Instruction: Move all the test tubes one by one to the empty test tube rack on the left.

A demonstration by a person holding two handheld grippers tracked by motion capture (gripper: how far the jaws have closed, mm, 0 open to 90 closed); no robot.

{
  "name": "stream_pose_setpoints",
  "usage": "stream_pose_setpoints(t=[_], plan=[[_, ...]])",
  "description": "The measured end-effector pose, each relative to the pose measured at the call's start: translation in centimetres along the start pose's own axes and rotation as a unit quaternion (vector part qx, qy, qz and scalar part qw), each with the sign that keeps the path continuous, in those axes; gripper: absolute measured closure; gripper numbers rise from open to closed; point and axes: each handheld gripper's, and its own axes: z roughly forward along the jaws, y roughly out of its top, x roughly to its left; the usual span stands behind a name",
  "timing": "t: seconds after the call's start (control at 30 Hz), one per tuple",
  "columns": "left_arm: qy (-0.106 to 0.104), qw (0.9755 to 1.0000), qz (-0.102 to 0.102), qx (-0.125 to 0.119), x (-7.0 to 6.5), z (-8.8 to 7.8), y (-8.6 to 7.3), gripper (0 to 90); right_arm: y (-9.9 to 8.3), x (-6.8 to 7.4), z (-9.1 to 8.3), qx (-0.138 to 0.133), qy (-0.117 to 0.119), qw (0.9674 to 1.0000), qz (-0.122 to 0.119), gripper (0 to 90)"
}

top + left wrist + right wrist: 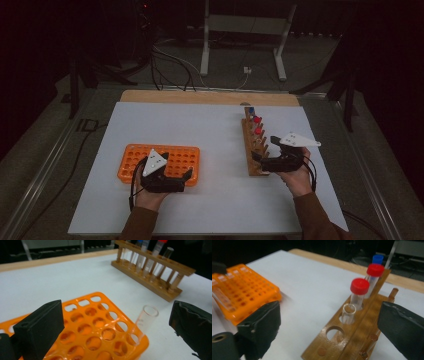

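The left gripper (pixel 112 322) has its jaws apart, nothing clamped; the open tube (pixel 146 320), lower right of frame, leans in the orange rack's (pixel 82 327) corner hole. A brush could tip it. The right gripper (pixel 329 325) gapes around the capless tube (pixel 349 313) in the wooden rack (pixel 352 335).

A wide strip of bare white table (pixel 220 145) is lying open between the orange rack (pixel 181 155) and the wooden rack (pixel 253 150); capped tubes (pixel 360 287) are blocking access from above.

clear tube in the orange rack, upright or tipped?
Tipped. The clear tube leans outward from a corner hole of the orange rack; open mouth, no cap.
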Motion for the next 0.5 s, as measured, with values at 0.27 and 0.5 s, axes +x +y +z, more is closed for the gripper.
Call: stream_pose_setpoints(t=[0.27, 0.5], plan=[[0.02, 0.9996, -0.006, -0.019, 0.3, -0.5, 0.2, 0.4, -0.5, -0.5, 2.3, 0.038, -0.023, 0.9988, -0.019, 49.3], [0.029, 0.9991, -0.017, -0.026, 0.8, -0.8, 0.2, 0.5, -0.6, -0.8, 3.4, 0.041, -0.059, 0.9974, -0.011, 73.6]])
